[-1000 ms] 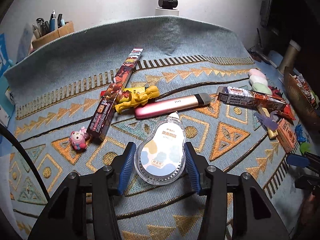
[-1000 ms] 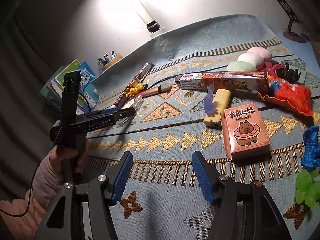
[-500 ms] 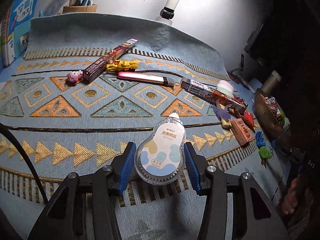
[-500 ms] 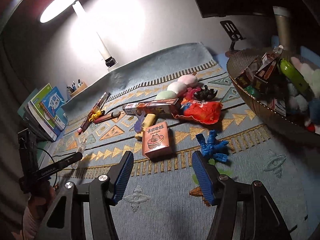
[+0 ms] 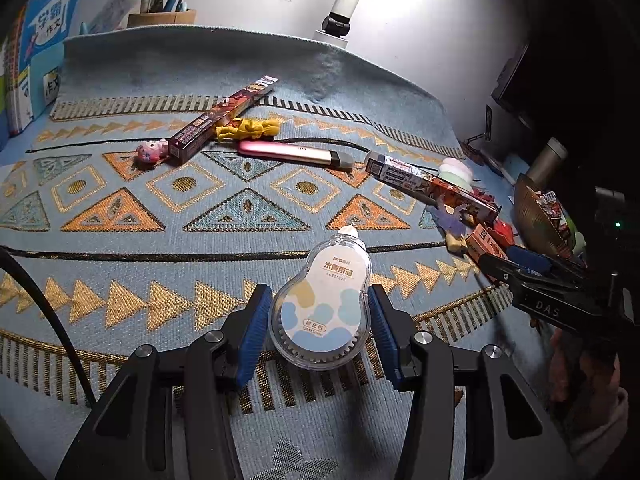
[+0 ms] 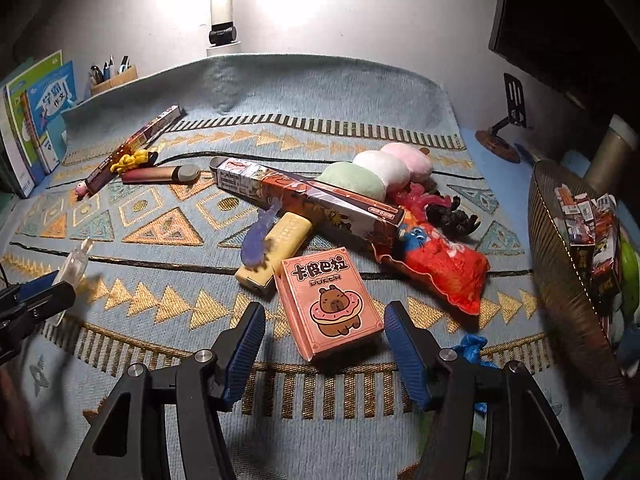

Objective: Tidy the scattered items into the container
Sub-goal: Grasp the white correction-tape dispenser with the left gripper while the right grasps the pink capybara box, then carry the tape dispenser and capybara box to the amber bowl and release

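Nearest in the left wrist view: left gripper (image 5: 318, 320) pinching a correction tape (image 5: 322, 304), blue pads against both its sides, tip pointing away, lifted above the rug (image 5: 120, 264). In the right wrist view: right gripper (image 6: 324, 340) spread, nothing between the pads, poised over the near end of a pink card box (image 6: 330, 302) lying flat on the rug.

Just beyond the card box: a yellow block (image 6: 276, 252) with a purple figure (image 6: 258, 236) leaning across it, and to the right a red bag (image 6: 436, 264). By the right finger, partly hidden: a blue figure (image 6: 472, 346).

Further back: a long box (image 6: 308, 196) lying slantwise, behind it three plush balls (image 6: 376, 170) in a row, green, white, pink, touching one another. Beside the bag, a black figure (image 6: 452, 212).

At right edge: the basket (image 6: 560, 248), tilted, already holding small boxes and a green thing.

Far left of rug: pink pen (image 5: 294, 152), yellow figure (image 5: 248, 128), second long box (image 5: 222, 118) and a small pink toy (image 5: 150, 152) close together. Against the wall: lamp (image 6: 222, 12), pen holder (image 6: 114, 76), books (image 6: 38, 116).
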The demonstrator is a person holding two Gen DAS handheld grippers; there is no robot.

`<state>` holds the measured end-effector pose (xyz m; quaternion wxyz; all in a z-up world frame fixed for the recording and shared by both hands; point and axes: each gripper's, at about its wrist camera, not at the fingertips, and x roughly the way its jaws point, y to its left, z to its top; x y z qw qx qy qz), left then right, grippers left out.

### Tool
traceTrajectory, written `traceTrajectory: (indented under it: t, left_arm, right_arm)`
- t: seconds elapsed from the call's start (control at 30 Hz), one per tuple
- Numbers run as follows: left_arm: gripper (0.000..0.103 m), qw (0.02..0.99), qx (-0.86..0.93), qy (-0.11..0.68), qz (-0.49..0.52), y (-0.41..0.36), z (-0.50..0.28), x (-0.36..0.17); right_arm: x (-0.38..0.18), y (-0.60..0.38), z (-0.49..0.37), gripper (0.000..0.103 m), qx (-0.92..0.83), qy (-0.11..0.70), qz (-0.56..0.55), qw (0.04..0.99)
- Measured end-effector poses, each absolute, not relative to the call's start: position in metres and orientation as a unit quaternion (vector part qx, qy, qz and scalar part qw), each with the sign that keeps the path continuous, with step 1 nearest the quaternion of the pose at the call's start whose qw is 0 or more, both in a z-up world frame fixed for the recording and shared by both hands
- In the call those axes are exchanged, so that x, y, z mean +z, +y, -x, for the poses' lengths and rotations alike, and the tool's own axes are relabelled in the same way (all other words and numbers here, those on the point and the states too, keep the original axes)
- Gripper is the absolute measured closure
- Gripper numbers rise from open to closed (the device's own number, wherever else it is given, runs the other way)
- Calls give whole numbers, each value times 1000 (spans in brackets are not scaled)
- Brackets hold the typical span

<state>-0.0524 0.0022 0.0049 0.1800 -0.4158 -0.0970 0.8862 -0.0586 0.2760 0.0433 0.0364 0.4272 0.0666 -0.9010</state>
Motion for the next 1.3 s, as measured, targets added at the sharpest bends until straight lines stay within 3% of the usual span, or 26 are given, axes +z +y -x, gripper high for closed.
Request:
traceTrajectory:
  t: [0.3,0.57,0.8,0.83,0.87,1.0,1.3]
  left_arm:
    - [57,178,885,-100,419,2,53,3]
    - [57,178,884,-102,420,2,53,4]
    - [57,179,884,-102,419,2,53,4]
    - [57,179,884,-103,420,2,53,4]
    - [57,179,884,-103,419,2,53,4]
    - [57,178,884,-101,420,2,53,4]
    - [57,216,886,-85,401,39,21,39]
  right_arm:
    - [48,293,63,42,-899,47,-432,56]
    - [41,295,71,41,-877,38,-456,143]
    - [31,282,76,41,-882,76,-442,145]
    - [31,280,75,44,-884,81,-438,144]
    - [31,279,75,57,-885,77,-436,146]
    - [35,280,69,61,-880,70,-443,155]
    - [72,314,1,62,-879,-89,-413,221]
